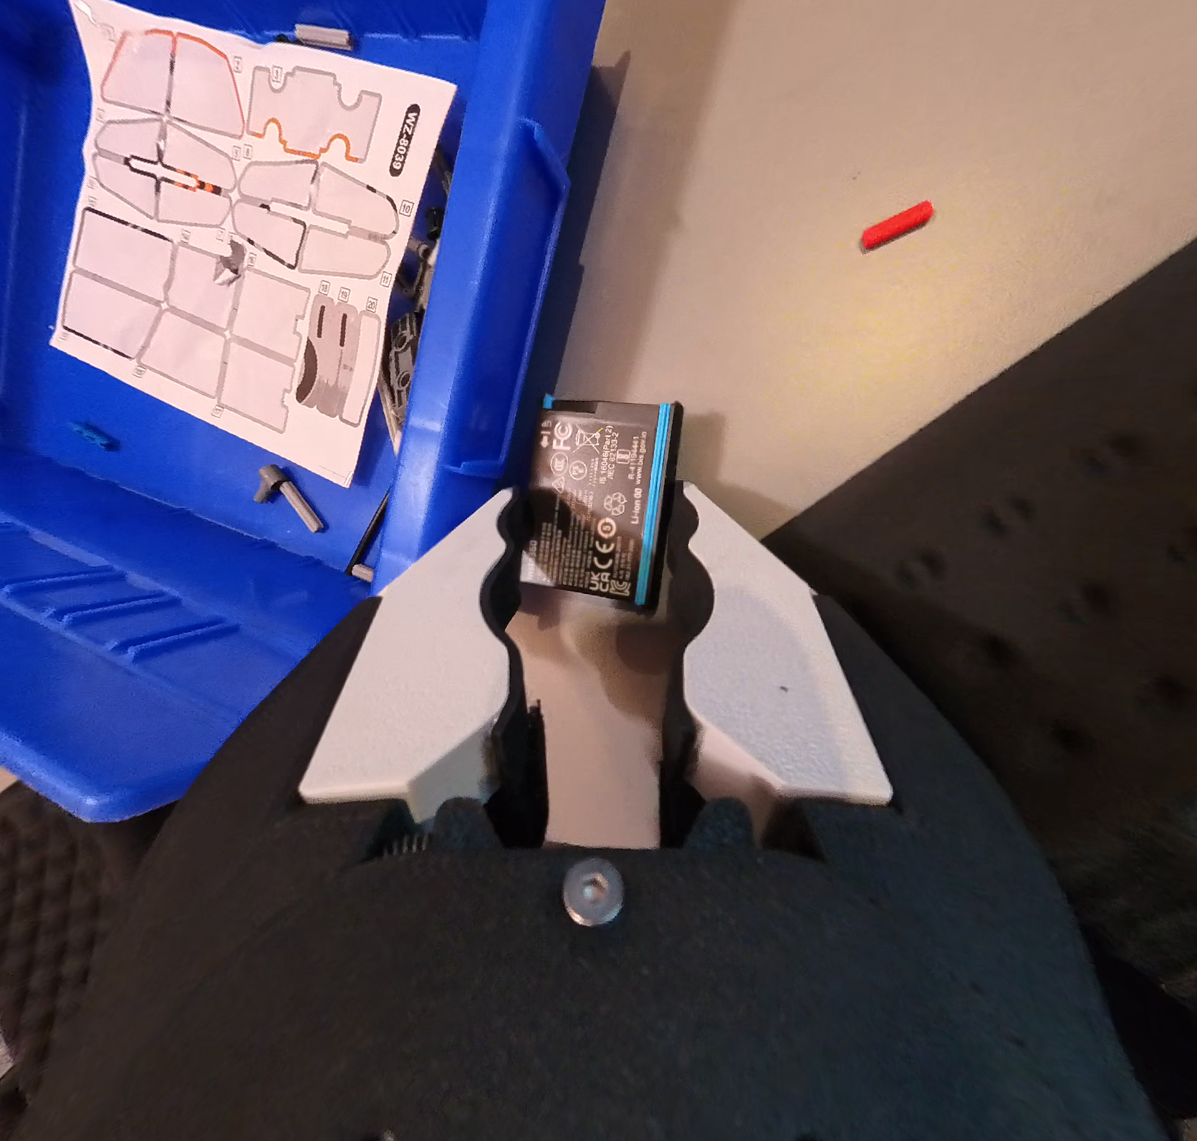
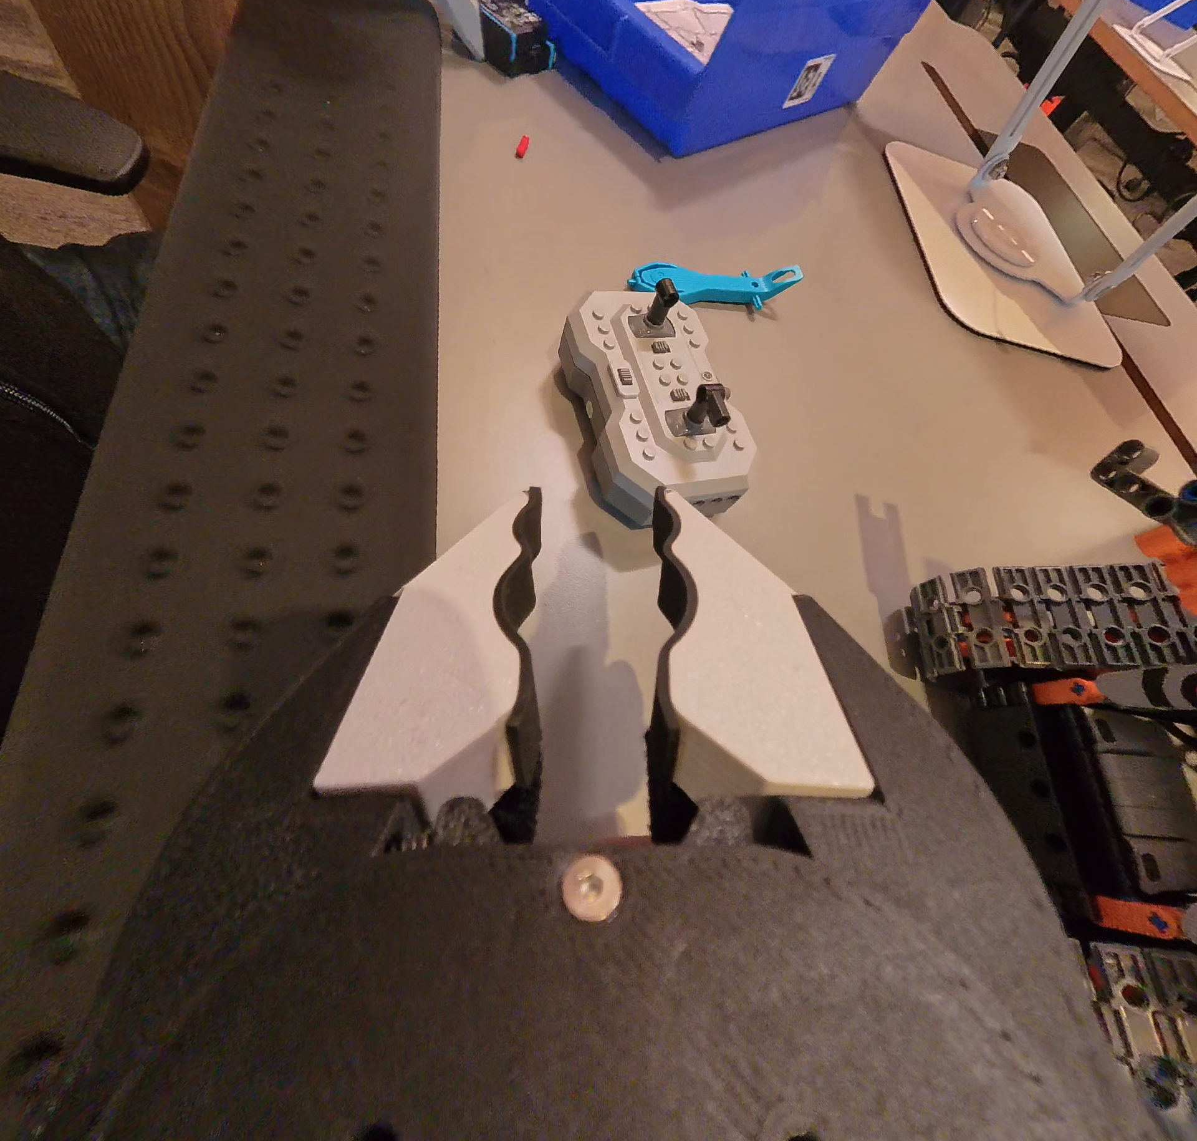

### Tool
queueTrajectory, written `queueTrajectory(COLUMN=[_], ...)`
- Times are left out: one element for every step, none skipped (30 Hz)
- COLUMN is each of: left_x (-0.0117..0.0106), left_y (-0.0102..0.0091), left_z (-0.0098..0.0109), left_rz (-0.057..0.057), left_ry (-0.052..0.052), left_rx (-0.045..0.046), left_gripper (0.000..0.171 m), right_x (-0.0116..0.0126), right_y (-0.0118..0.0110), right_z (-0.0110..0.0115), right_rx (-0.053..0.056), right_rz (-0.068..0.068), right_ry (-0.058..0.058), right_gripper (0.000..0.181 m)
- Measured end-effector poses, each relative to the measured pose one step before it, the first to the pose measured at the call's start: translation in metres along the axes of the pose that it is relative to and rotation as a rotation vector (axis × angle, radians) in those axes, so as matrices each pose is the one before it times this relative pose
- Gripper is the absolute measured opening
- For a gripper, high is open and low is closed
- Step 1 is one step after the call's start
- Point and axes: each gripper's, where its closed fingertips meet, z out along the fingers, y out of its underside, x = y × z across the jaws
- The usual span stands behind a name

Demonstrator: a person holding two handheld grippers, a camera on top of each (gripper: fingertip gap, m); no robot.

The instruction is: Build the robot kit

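My left gripper (image 1: 599,494) is shut on a small black battery (image 1: 602,462) with blue edge trim, holding it upright beside the outer wall of a blue bin (image 1: 492,268). The battery also shows far off in the right wrist view (image 2: 515,34), next to the same bin (image 2: 745,73). My right gripper (image 2: 596,494) is open and empty, low over the grey table (image 2: 842,462). Its fingertips are just short of a grey studded remote controller (image 2: 654,397) with two black levers. A blue plastic tool (image 2: 712,284) lies just beyond the controller.
The bin holds a printed parts sheet (image 1: 227,222) and small grey pins (image 1: 288,494). A small red piece (image 1: 897,224) lies on the table. A black dimpled mat (image 2: 278,332) runs along the left. A lamp base (image 2: 997,255) and a tracked brick model (image 2: 1049,624) stand at the right. My hands' fingertips stand some 35 centimeters from each other. Between my right fingertips and the grey studded remote controller (image 2: 654,397) there is roughly 6 centimeters.
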Motion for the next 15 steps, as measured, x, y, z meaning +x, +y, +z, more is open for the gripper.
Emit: queueTrajectory(left_x=[-0.00102, -0.00207, -0.00205, 0.00079, 0.00223, 0.00141, 0.00011, 0.00098, 0.00099, -0.00014, 0.00003, -0.00107, -0.0004, -0.00123, -0.00056], left_y=[-0.00087, -0.00093, -0.0017, -0.00132, -0.00029, 0.00004, 0.0004, 0.00002, 0.0003, 0.00051, 0.00034, -0.0011, -0.00099, -0.0011, -0.00072], left_z=[0.00123, 0.00142, 0.0011, 0.00001, -0.00001, 0.00029, 0.00101, 0.00143, 0.00114, 0.0013, 0.00134, 0.00081, 0.00043, 0.00035, 0.00037], left_rz=[-0.0068, -0.0071, -0.0046, -0.0044, -0.0188, -0.0179, -0.0268, -0.0338, -0.0295, -0.029, -0.0406, -0.0233, 0.0045, -0.0077, -0.0025], left_ry=[0.0119, 0.003, -0.0074, 0.007, 0.022, 0.0186, 0.0166, 0.0263, 0.0304, 0.0269, 0.0254, 0.0038, 0.0015, -0.0032, -0.0025], left_rx=[0.00042, -0.00128, 0.00575, 0.0062, -0.00213, -0.00111, 0.00017, 0.00457, 0.00653, 0.00795, 0.0094, 0.0228, 0.02404, 0.02336, 0.01921], left_gripper=[0.043, 0.042, 0.045, 0.052, 0.059, 0.062, 0.063, 0.062, 0.061, 0.06, 0.058, 0.054, 0.052, 0.047, 0.046], right_x=[-0.00047, -0.0002, 0.00001, 0.00035, 0.00057, 0.00039, 0.00012, -0.00027, -0.00065, -0.00078, -0.00078, -0.00061, -0.00049, -0.00002, 0.00013], right_y=[0.00041, 0.00045, 0.00025, 0.00014, 0.00012, -0.00003, -0.00004, -0.00013, 0.00002, 0.00024, 0.0003, 0.00018, 0.00012, -0.00012, -0.00052], right_z=[0.00036, 0.00009, -0.00009, -0.00034, -0.00042, -0.00025, -0.00013, 0.0001, 0.00029, 0.00032, 0.00032, 0.00025, -0.00004, -0.00013, -0.00035], right_rx=[-0.0024, -0.002, -0.0008, 0.0004, 0.0009, 0.001, 0.001, 0.0004, -0.0006, -0.0021, -0.0026, -0.0018, -0.001, 0.0003, 0.0019], right_rz=[-0.0012, -0.0009, 0.0001, 0.0017, 0.0027, 0.0027, 0.0008, -0.0008, -0.0013, -0.0021, -0.0037, -0.0029, -0.0015, -0.0015, -0.0015], right_ry=[-0.002, -0.0007, 0.0004, 0.0013, 0.0012, 0.0004, -0.0009, -0.0017, -0.003, -0.0035, -0.0021, -0.0013, -0.0013, 0.0004, 0.0017], right_gripper=[0.033, 0.033, 0.033, 0.033, 0.033, 0.033, 0.033, 0.033, 0.033, 0.033, 0.033, 0.033, 0.033, 0.033, 0.033])
